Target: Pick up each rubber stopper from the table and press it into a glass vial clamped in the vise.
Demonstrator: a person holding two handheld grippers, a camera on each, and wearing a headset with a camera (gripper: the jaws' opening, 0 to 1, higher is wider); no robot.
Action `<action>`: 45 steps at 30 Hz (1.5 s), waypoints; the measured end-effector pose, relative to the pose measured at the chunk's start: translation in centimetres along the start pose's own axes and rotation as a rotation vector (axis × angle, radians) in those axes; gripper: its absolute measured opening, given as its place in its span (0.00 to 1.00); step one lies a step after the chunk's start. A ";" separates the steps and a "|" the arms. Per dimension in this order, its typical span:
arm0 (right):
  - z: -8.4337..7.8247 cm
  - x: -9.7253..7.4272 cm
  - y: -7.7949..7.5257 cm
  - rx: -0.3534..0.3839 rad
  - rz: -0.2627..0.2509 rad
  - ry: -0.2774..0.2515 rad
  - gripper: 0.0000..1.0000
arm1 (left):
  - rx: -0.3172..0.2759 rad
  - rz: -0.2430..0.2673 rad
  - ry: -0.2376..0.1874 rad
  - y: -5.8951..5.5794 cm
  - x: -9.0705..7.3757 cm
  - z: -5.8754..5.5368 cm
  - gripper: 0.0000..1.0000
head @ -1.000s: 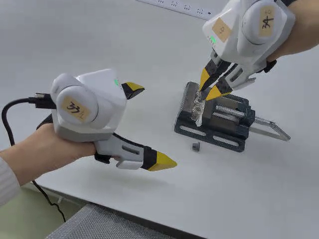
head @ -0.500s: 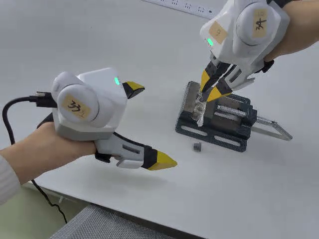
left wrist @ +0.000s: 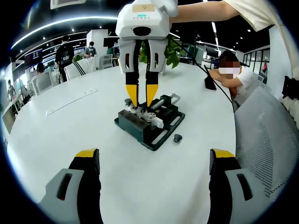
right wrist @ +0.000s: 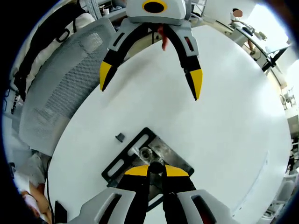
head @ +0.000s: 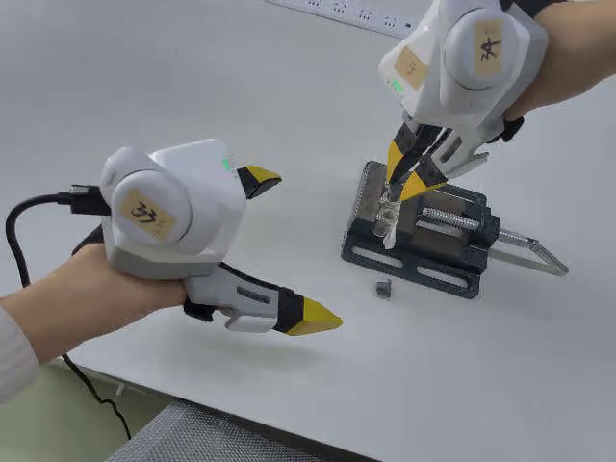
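Observation:
A black vise [head: 452, 252] stands on the white table and clamps clear glass vials [head: 385, 219] upright. My right gripper [head: 406, 177] points down over them, shut on a dark rubber stopper [right wrist: 156, 164] at a vial mouth; an unstoppered vial [right wrist: 145, 153] stands beside it. The left gripper view shows the right gripper [left wrist: 141, 98] with its tips right at the vial tops above the vise [left wrist: 140, 130]. A loose stopper [head: 384, 288] lies on the table just in front of the vise. My left gripper [head: 292, 245] hovers open and holds nothing, well left of the vise.
The vise's thin metal handle [head: 534, 252] sticks out to the right. A white power strip [head: 356, 14] lies at the table's far edge. A black cable [head: 19, 221] trails off the left gripper. A grey mesh chair [head: 192, 433] sits below the near table edge.
My right gripper has come down slightly toward the vial tops. The left gripper has stayed where it was, open; the view has drifted a little.

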State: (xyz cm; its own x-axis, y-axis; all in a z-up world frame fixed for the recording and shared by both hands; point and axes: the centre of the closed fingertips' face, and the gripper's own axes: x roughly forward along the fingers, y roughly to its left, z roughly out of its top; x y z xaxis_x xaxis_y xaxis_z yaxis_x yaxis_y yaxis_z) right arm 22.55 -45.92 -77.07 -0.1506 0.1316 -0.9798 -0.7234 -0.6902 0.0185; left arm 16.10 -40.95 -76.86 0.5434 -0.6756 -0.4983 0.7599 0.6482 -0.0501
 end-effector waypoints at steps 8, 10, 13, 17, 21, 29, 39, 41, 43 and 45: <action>-0.2 0.0 -0.1 0.084 0.001 0.010 0.04 | 0.003 -0.001 0.005 0.2 0.2 0.2 0.98; -0.2 0.0 0.0 0.111 0.000 0.012 0.04 | 0.004 -0.001 0.010 0.3 0.3 0.2 0.98; -0.2 0.0 -0.3 0.151 0.000 0.019 0.04 | 0.006 0.000 0.011 0.5 0.3 0.1 0.98; -0.2 0.1 -0.4 0.172 -0.001 0.027 0.03 | 0.007 0.002 0.012 0.5 0.3 0.2 0.98; -0.2 0.1 -0.4 0.214 -0.002 0.032 0.03 | 0.009 0.002 0.014 0.4 0.3 0.2 0.98; -0.3 0.1 -0.4 0.264 -0.013 0.034 0.04 | 0.010 -0.003 0.012 0.4 0.5 0.2 0.97; -0.3 0.1 -0.2 0.177 -0.028 0.030 0.06 | 0.007 0.002 0.012 0.4 0.3 0.2 0.97; -0.3 0.1 -0.3 0.173 -0.032 0.027 0.06 | 0.006 0.003 0.010 0.4 0.3 0.2 0.97; -0.3 0.2 -0.3 0.158 -0.037 0.026 0.06 | 0.003 0.002 0.012 0.3 0.3 0.1 0.97; -0.3 0.2 -0.3 0.146 -0.040 0.028 0.06 | 0.005 0.000 0.012 0.2 0.3 0.1 0.97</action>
State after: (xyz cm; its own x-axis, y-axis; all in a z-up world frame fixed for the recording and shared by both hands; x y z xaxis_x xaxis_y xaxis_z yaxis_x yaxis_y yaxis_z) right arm 22.93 -45.89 -77.28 -0.1026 0.1360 -0.9854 -0.8191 -0.5737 0.0061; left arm 16.51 -41.09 -76.93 0.5393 -0.6712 -0.5086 0.7615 0.6465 -0.0457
